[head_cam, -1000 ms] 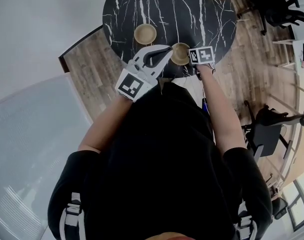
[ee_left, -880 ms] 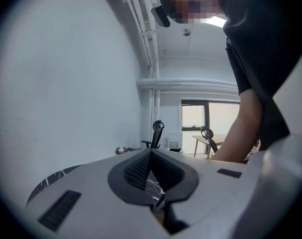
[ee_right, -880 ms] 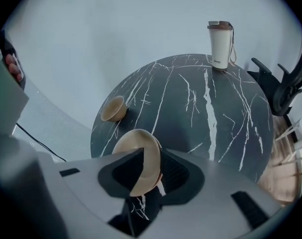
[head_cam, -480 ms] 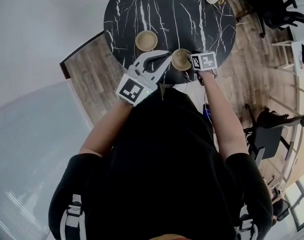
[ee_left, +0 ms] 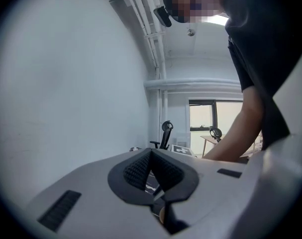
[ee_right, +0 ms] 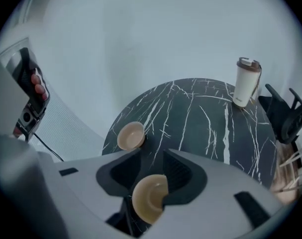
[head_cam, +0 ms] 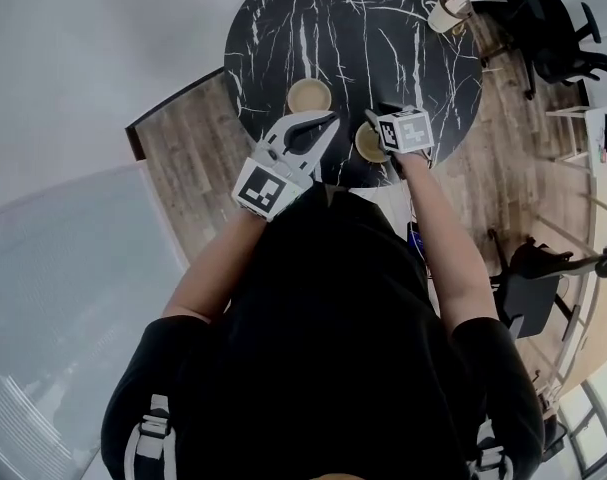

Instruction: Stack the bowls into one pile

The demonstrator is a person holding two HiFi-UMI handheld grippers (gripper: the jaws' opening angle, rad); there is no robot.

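Two tan bowls sit apart on the round black marble table [head_cam: 403,28]. The far bowl [head_cam: 309,95] [ee_right: 131,135] stands alone, left of centre. The near bowl [head_cam: 370,143] [ee_right: 150,198] rests by the table's front edge, directly under my right gripper [head_cam: 381,126] [ee_right: 151,158]. That gripper's jaws have just been opening; they hang spread above the bowl, and the pads do not press on it. My left gripper [head_cam: 326,121] [ee_left: 151,152] hovers between the two bowls, pointing nearly level, its tips together with nothing between them.
A white tumbler with a brown lid [head_cam: 446,10] [ee_right: 247,82] stands at the table's far right rim. Black office chairs [head_cam: 558,28] and wooden flooring [head_cam: 183,158] lie around the table. A white wall [ee_left: 66,83] fills the left gripper view.
My right gripper has let go of the near bowl and risen above it with its jaws spread. The bowl stays on the table. My left gripper has drifted slightly sideways.
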